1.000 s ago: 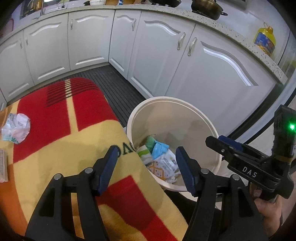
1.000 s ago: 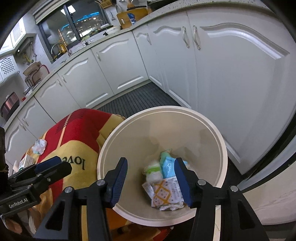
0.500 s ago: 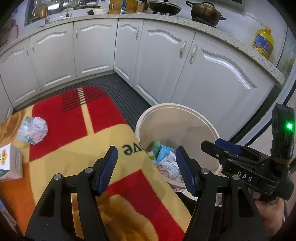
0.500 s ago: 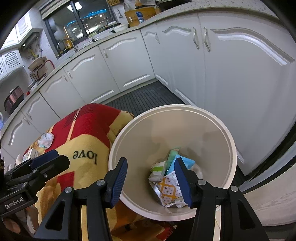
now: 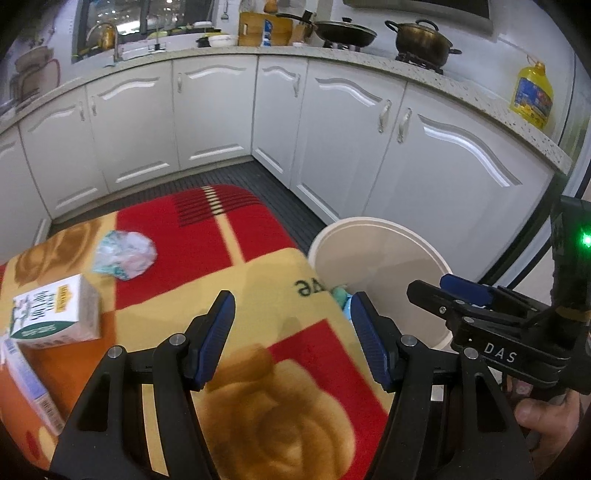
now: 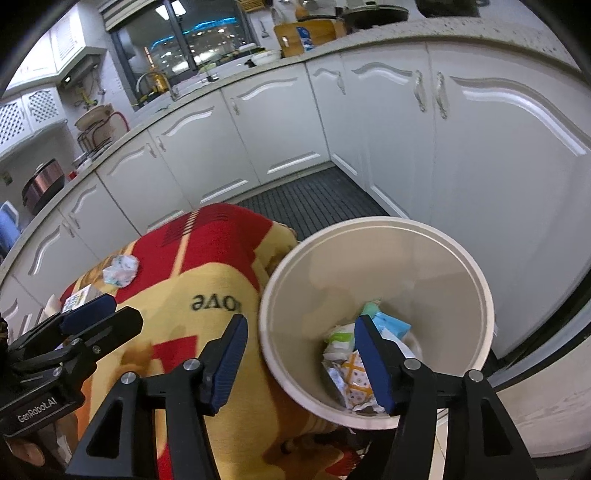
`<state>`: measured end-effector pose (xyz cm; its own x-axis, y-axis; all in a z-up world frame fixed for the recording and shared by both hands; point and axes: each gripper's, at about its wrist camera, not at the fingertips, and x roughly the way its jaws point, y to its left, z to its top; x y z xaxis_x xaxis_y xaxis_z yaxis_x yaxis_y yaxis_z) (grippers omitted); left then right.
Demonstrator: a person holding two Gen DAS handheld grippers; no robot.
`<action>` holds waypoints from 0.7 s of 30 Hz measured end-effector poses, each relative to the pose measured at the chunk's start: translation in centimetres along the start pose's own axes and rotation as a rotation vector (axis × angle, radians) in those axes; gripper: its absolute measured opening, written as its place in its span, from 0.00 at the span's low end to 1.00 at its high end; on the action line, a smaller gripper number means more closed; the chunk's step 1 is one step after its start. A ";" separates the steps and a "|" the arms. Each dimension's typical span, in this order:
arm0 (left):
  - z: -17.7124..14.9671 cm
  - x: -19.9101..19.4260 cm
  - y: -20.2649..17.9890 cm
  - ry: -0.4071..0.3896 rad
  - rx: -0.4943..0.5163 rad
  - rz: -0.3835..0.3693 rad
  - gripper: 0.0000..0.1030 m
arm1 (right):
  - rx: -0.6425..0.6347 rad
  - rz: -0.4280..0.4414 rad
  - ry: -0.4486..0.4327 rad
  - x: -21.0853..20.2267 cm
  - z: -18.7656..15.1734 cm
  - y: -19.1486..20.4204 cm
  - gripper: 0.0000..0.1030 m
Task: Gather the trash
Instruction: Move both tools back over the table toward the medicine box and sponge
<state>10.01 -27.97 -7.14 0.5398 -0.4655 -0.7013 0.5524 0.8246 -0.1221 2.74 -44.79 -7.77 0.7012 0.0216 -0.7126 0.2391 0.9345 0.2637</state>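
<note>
Hovering left tongs [image 5: 291,332] spread, empty | right tongs [image 6: 301,354] just widened, empty, over round cream plastic bin [image 6: 476,269] | crumpled wrapper [image 5: 125,254] 10 o'clock on blanket-covered table [image 5: 258,280], next pick likely

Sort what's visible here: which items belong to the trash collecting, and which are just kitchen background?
Job: crumpled wrapper, white carton, flat packet, waste bin, wrappers inside.

Background: blanket, oil bottle, pot, pan, cabinets.

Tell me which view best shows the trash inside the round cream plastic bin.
Right wrist view: it looks down into the round cream plastic bin, wrappers visible at the bottom. Left wrist view shows only the bin's rim and a sliver of wrappers.
</note>
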 end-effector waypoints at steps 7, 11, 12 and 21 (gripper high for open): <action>-1.0 -2.2 2.4 -0.023 -0.024 0.052 0.62 | -0.051 0.036 0.003 0.0 -0.2 3.3 0.57; -1.6 -3.4 4.0 -0.033 -0.046 0.076 0.62 | -0.087 0.057 0.011 0.2 -0.4 5.4 0.58; -1.8 -3.7 4.5 -0.035 -0.054 0.084 0.62 | -0.097 0.061 0.013 0.2 -0.5 5.9 0.59; -2.8 -5.9 7.7 -0.054 -0.102 0.136 0.62 | -0.160 0.105 0.030 0.6 -1.1 9.9 0.60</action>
<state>9.30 -17.94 -5.95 0.6397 -0.3619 -0.6781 0.4062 0.9081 -0.1015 4.82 -35.17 -6.29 0.6960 0.1304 -0.7061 0.0543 0.9710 0.2328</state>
